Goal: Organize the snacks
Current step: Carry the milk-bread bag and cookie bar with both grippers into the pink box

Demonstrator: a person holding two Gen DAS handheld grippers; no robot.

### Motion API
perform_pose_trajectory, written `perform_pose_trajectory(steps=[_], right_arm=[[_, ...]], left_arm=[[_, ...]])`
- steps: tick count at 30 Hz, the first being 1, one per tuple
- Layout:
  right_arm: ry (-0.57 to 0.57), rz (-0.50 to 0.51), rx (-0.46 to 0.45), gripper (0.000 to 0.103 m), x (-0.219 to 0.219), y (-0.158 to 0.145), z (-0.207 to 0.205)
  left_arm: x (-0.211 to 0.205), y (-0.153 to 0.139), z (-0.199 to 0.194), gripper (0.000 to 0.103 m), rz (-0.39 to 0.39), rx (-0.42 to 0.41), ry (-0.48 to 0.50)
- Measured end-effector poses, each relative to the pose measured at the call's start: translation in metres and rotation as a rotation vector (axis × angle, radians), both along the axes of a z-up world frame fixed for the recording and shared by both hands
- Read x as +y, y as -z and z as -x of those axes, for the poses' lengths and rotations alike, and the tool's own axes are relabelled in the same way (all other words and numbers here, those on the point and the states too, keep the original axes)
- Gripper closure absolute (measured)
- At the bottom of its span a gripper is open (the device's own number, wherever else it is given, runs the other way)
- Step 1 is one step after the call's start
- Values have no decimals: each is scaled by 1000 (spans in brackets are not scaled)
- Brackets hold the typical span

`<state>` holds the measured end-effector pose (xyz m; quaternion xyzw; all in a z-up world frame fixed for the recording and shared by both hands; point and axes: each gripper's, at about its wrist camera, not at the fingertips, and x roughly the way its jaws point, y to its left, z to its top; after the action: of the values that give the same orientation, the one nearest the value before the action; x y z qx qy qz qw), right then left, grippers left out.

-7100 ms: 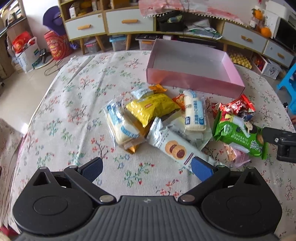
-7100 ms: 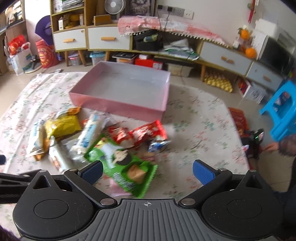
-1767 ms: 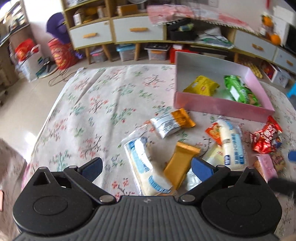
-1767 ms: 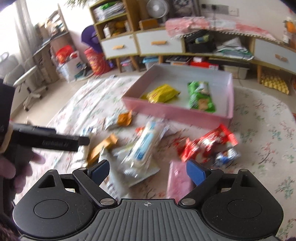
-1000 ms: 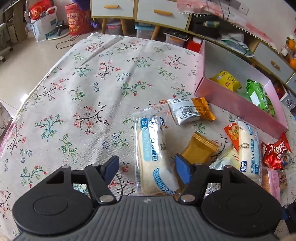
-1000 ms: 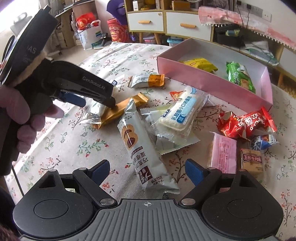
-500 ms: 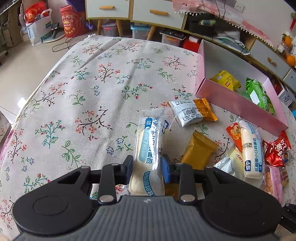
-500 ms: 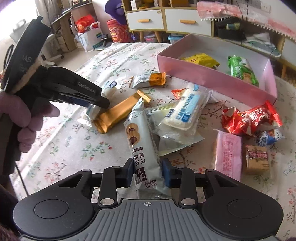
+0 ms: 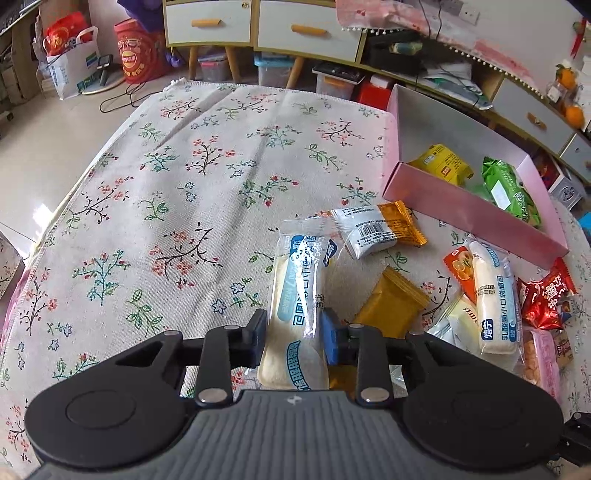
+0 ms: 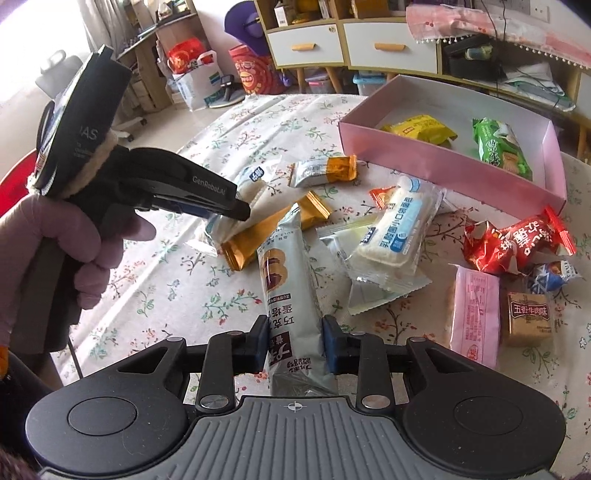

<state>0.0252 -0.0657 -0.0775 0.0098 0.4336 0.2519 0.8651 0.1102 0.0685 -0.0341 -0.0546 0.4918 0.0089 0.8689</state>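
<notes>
Both grippers, spread a second ago, now pinch packets: left gripper (image 9: 293, 341) the bread packet (image 9: 301, 291), right gripper (image 10: 294, 345) the chocolate cake packet (image 10: 286, 291), ready for the pink box (image 10: 436, 160).

pretty cluttered room, pale tiled floor (image 9: 44, 155), long wooden sideboard (image 9: 258, 26) with white drawers along the wall, daylight coming in from the left

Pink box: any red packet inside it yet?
No, the pink box holds only a yellow packet and a green packet.
</notes>
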Motion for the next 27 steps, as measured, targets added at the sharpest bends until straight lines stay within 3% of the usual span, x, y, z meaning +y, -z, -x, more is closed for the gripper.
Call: perform_pose_trajectory(steps=[14, 21, 27], right_arm=[[73, -72, -23, 73, -20, -20, -9], [166, -119, -29, 73, -44, -32, -24], [265, -138, -45, 73, -75, -42, -49]], left_arm=[[-3, -12, 1, 76, 6, -35, 24], [-12, -27, 2, 76, 54, -66, 45], [-31, -38, -20, 77, 111, -70, 82]])
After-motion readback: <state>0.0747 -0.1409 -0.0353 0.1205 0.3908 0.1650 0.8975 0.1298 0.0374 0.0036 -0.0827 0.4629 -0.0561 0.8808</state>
